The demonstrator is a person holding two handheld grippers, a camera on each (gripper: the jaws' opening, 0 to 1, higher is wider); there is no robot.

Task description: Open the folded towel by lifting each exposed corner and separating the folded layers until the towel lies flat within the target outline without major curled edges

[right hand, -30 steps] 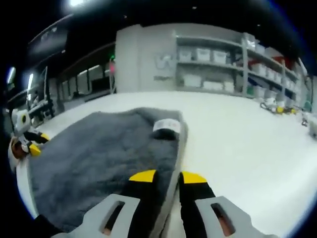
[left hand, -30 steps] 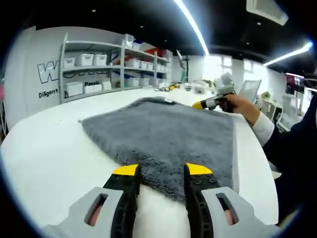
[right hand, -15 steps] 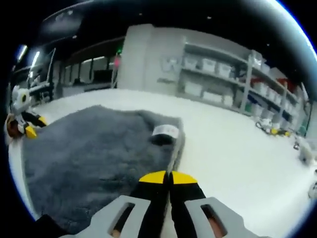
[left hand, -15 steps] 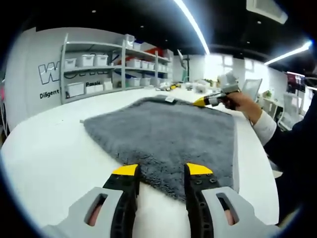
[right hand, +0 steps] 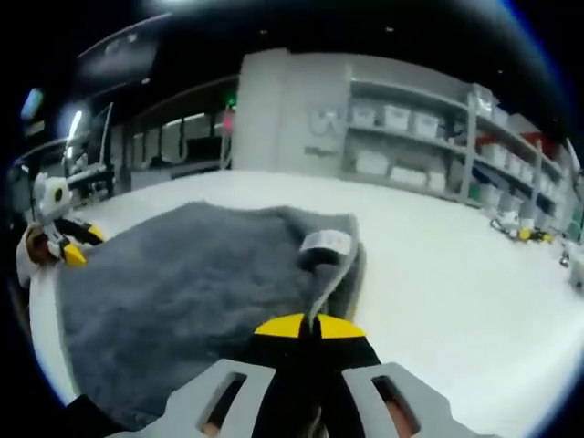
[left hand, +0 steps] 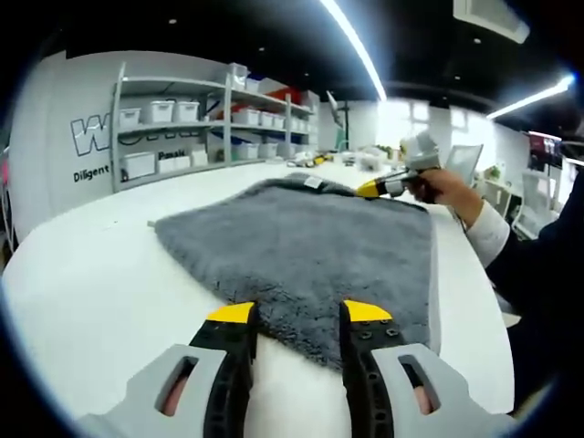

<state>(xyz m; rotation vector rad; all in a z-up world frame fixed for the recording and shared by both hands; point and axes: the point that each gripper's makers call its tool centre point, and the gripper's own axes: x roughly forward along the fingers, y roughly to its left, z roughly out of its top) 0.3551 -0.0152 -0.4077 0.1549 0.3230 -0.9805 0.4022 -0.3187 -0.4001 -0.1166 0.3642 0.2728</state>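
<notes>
A grey fluffy towel [left hand: 301,242] lies spread on the white table [left hand: 91,283]. My left gripper [left hand: 299,316] stands open at the towel's near edge, its yellow-tipped jaws either side of that edge. At the far corner a hand holds my right gripper [left hand: 379,189]. In the right gripper view my right gripper [right hand: 306,327] is shut on the towel's edge [right hand: 319,292], which rises a little off the table. A white label [right hand: 327,241] sits on a curled fold just ahead. The left gripper [right hand: 59,246] shows at the towel's far left side.
Shelves with white bins [left hand: 169,137] line the back wall. Small items [left hand: 315,161] lie on the table's far end. A person's dark sleeve [left hand: 538,265] fills the right side. Bare table [right hand: 456,274] spreads to the right of the towel.
My right gripper has gone from open to shut on the towel's edge and lifted it slightly. The left gripper has stayed open in the same place.
</notes>
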